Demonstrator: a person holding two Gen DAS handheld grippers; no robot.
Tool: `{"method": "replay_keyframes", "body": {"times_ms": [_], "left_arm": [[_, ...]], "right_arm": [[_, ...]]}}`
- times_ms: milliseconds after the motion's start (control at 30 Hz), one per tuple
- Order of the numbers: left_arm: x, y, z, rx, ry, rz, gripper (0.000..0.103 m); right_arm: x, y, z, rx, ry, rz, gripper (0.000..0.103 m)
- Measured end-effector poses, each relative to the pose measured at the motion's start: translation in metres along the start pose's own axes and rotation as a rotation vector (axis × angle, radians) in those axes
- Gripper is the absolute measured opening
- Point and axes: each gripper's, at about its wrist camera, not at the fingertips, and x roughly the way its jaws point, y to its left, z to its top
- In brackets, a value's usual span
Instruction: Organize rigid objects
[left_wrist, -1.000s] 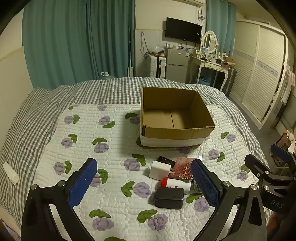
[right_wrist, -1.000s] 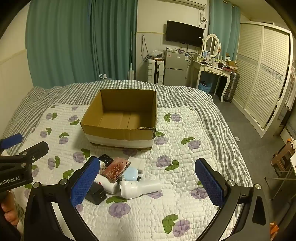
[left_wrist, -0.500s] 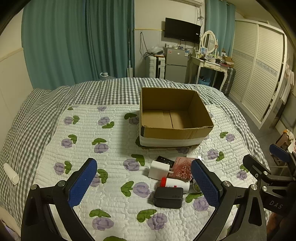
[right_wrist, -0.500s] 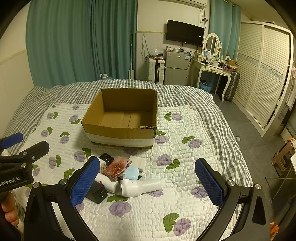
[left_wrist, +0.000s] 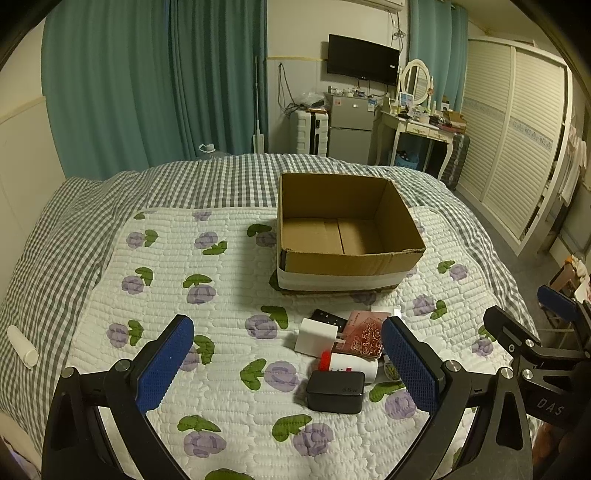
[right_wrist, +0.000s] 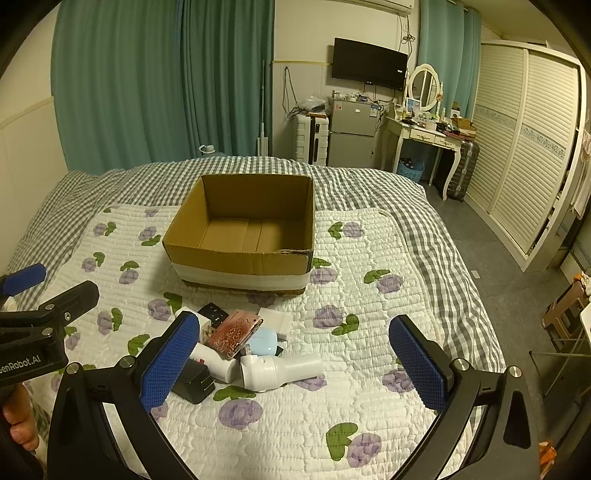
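Observation:
An open, empty cardboard box (left_wrist: 347, 229) (right_wrist: 243, 236) stands on the flowered quilt. In front of it lies a small pile: a black charger (left_wrist: 335, 386) (right_wrist: 194, 382), a white charger cube (left_wrist: 309, 335), a pink patterned case (left_wrist: 364, 334) (right_wrist: 234, 332), a white bottle with a red cap (left_wrist: 349, 367), a large white bottle (right_wrist: 280, 371), a light blue case (right_wrist: 264, 341) and a black remote (left_wrist: 328, 316) (right_wrist: 213, 312). My left gripper (left_wrist: 286, 365) is open above the quilt, near the pile. My right gripper (right_wrist: 295, 365) is open, over the pile's right side.
A white tube (left_wrist: 22, 350) lies at the bed's left edge on the checked blanket. The quilt (left_wrist: 184, 277) spreads left of the pile. A wardrobe (right_wrist: 524, 147), dressing table (right_wrist: 424, 133) and fridge (right_wrist: 351, 140) stand beyond the bed.
Both views have shifted only slightly; the box and pile sit a touch lower and nearer. Both grippers stay open and nothing has been picked up.

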Motion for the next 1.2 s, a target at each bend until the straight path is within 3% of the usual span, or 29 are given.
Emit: {"method": "replay_keyframes", "body": {"times_ms": [1200], "left_arm": [[-0.0022, -0.0014, -0.0022, 0.009, -0.001, 0.004, 0.103]], "right_arm": [[-0.0055, -0.0032, 0.0062, -0.007, 0.005, 0.008, 0.103]]}}
